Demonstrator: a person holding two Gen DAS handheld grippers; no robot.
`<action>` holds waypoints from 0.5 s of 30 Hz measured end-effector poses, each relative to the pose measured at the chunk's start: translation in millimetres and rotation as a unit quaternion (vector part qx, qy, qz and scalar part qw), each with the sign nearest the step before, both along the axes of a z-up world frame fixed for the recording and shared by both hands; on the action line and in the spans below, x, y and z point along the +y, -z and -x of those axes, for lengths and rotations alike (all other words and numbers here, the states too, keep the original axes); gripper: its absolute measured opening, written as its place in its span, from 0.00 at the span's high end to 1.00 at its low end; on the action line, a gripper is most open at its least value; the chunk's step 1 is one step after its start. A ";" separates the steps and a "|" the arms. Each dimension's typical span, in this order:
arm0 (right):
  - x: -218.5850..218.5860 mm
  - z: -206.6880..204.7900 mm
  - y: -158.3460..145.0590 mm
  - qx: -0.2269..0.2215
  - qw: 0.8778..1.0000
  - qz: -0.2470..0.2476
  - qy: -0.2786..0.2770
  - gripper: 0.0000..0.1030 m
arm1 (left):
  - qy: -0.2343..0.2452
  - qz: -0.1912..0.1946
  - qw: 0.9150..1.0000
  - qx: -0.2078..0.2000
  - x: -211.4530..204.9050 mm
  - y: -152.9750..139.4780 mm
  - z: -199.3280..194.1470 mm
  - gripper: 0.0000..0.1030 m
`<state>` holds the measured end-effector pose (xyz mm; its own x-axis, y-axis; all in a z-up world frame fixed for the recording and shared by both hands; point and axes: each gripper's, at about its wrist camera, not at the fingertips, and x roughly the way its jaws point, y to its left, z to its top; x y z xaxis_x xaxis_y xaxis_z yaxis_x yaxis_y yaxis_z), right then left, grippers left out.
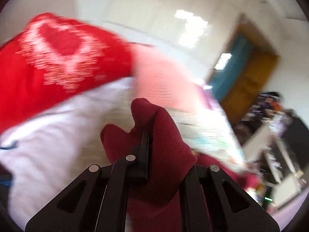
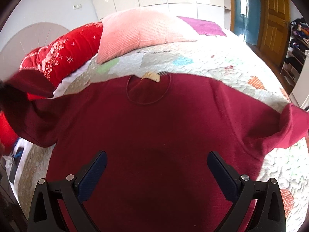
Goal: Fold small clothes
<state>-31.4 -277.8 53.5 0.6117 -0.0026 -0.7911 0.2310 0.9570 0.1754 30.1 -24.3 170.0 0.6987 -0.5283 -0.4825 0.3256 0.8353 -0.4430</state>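
A dark red long-sleeved knit sweater lies spread flat on the bed's pale quilted patchwork bedspread, neckline and tan label toward the pillows. At the sweater's left sleeve, the left tongs are clamped tight on a bunched fold of the maroon fabric, lifted off the bed; that view is motion-blurred. Beyond the sweater's left shoulder rests a bright red pillow with white snowflake print; just right of it, past the collar, a salmon-pink ribbed pillow. Over the sweater's lower body the right tongs hover, blue-padded fingers spread wide, gripping nothing. Far beyond the right sleeve stands a yellow wooden door.
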 end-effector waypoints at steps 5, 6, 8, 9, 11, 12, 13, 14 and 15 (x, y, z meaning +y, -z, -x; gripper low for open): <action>-17.2 7.9 -5.3 -0.019 0.999 -0.017 0.022 0.00 | 0.091 -0.034 0.995 0.015 -61.9 40.5 30.9 0.93; -23.5 9.6 -3.7 -0.018 0.999 -0.028 0.028 0.00 | 0.102 -0.074 0.992 0.031 -75.7 61.4 35.3 0.93; -37.2 14.3 3.0 -0.010 0.998 -0.042 0.042 0.00 | 0.117 -0.108 0.984 0.074 -88.5 96.6 41.1 0.93; -44.1 16.6 6.7 -0.004 0.998 -0.043 0.050 0.00 | 0.121 -0.109 0.982 0.098 -90.2 111.2 42.7 0.93; -57.0 23.7 13.8 0.007 0.997 -0.042 0.068 0.00 | 0.121 -0.111 0.979 0.118 -89.4 128.6 49.0 0.93; -62.6 27.2 15.5 0.009 0.996 -0.043 0.078 0.00 | 0.118 -0.116 0.980 0.114 -89.8 131.6 52.9 0.92; -69.3 30.8 16.9 0.009 0.995 -0.045 0.089 0.00 | 0.117 -0.121 0.980 0.107 -91.5 129.9 57.8 0.92; -79.5 36.9 17.6 0.007 0.993 -0.051 0.105 0.00 | 0.117 -0.132 0.979 0.099 -93.1 127.4 60.7 0.92; -85.4 40.1 17.5 0.005 0.992 -0.053 0.115 0.00 | 0.119 -0.140 0.979 0.094 -94.1 125.4 62.8 0.92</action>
<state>-71.5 -363.1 36.0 0.5961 -0.0565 -0.8009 0.4428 0.8553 0.2692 -32.7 -118.4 44.6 0.4568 -0.4939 -0.7398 0.4595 0.8431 -0.2792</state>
